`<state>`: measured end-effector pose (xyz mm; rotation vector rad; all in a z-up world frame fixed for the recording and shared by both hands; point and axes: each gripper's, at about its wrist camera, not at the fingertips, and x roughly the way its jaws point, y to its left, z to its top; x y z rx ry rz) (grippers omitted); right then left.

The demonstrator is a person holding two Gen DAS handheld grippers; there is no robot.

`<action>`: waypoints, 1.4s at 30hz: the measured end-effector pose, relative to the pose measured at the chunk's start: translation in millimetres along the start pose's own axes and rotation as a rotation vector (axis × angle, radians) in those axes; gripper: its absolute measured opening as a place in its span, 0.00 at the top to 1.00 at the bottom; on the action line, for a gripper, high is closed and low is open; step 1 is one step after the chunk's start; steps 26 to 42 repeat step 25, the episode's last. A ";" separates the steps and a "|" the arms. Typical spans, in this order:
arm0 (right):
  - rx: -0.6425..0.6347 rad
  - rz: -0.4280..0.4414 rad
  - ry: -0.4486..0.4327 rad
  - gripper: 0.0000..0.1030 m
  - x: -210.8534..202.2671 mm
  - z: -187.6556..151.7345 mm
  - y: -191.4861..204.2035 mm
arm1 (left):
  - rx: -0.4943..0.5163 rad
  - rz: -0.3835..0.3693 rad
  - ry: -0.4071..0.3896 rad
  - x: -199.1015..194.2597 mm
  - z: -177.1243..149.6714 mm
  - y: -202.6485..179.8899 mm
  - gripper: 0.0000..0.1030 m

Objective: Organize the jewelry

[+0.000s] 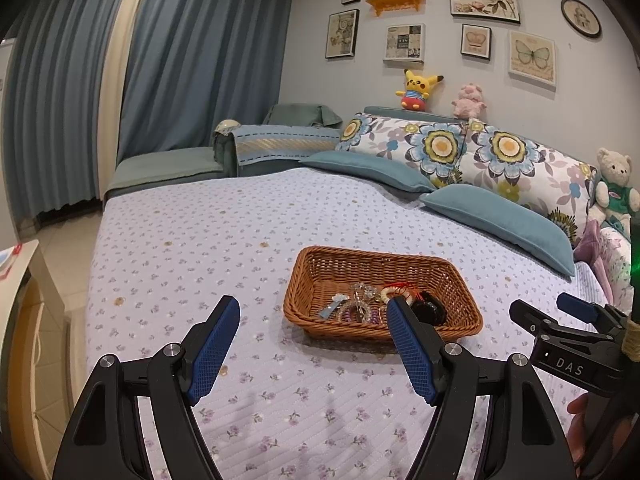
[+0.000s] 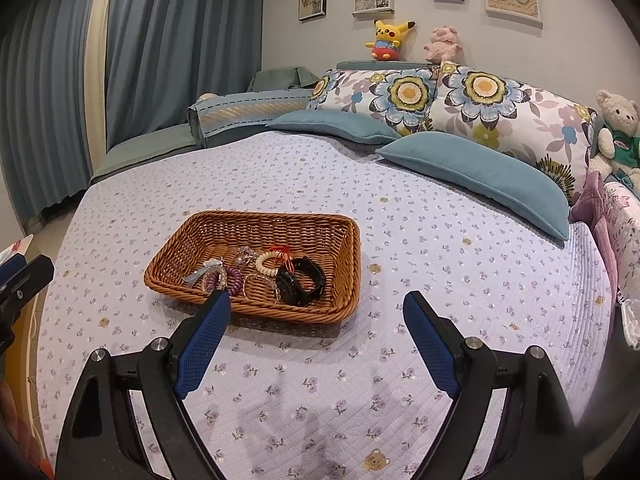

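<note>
Left gripper (image 1: 313,308): I see it spread wide over the quilt (image 1: 200,248), holding nothing; its right finger (image 1: 408,344) cuts across my view of the basket's near rim.
Right gripper (image 2: 316,302): also wide open and empty; my left camera catches it from the side at far right.
Basket (image 2: 256,224): wicker, sitting on the bed, ahead and left of the right gripper.
Jewelry: all inside the basket, toward the near wall.
Right view only: black watch (image 2: 300,280) shown whole, purple coil band (image 2: 232,280), cream bead bracelet (image 2: 267,264) with red cord.
Left view only: orange wall shelf (image 1: 396,2), round frame (image 1: 581,17).
</note>
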<state>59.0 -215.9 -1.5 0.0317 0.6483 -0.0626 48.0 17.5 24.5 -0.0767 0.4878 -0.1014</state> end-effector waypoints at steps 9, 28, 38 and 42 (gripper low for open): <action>-0.013 0.005 0.009 0.14 2.3 0.1 1.6 | 0.005 0.001 0.006 0.9 -2.0 -1.8 0.25; -0.028 0.004 0.017 0.14 6.2 0.1 7.1 | 0.018 0.058 -0.008 2.2 -3.3 -4.9 0.25; -0.028 0.004 0.017 0.14 6.2 0.1 7.1 | 0.018 0.058 -0.008 2.2 -3.3 -4.9 0.25; -0.028 0.004 0.017 0.14 6.2 0.1 7.1 | 0.018 0.058 -0.008 2.2 -3.3 -4.9 0.25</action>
